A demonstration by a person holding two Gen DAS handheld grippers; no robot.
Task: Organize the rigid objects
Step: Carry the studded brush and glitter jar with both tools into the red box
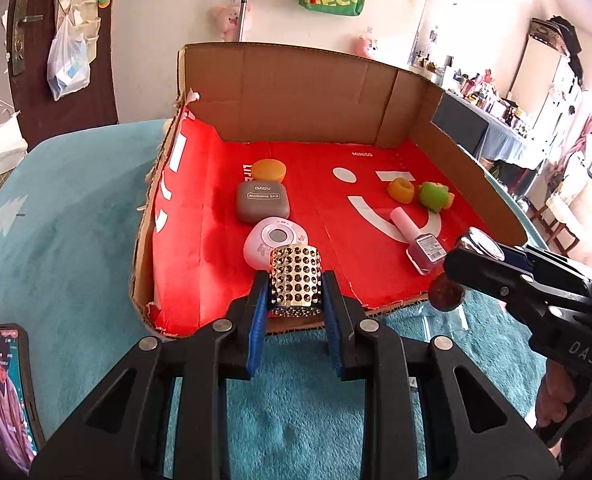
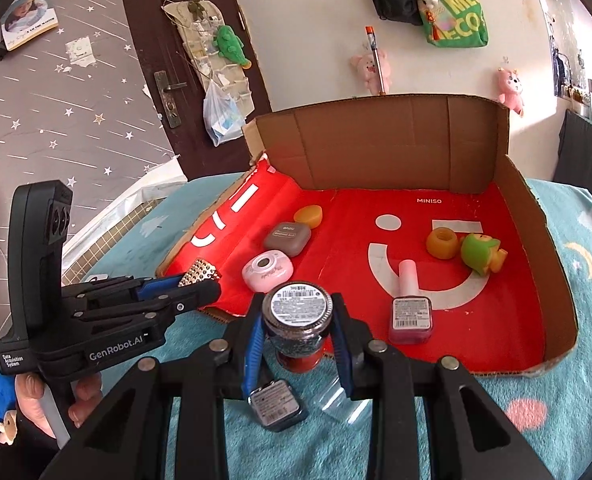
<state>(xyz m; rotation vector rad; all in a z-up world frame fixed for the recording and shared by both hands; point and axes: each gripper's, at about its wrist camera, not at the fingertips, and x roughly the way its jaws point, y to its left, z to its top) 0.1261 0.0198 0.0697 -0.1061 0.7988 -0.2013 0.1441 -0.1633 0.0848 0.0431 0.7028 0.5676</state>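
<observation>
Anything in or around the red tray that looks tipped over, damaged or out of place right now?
The pink nail polish bottle lies on its side in the cardboard tray, and the green toy is tipped over. The tray's near-left edge is torn. A small square case sits outside on the blue cloth.

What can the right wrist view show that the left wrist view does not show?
Only the right wrist view shows the small square jar lying on the teal blanket and the label on the glitter jar. Only the left wrist view shows the phone. Both show the cardboard tray, the nail polish bottle, and the studded cylinder held by the left gripper.
</observation>
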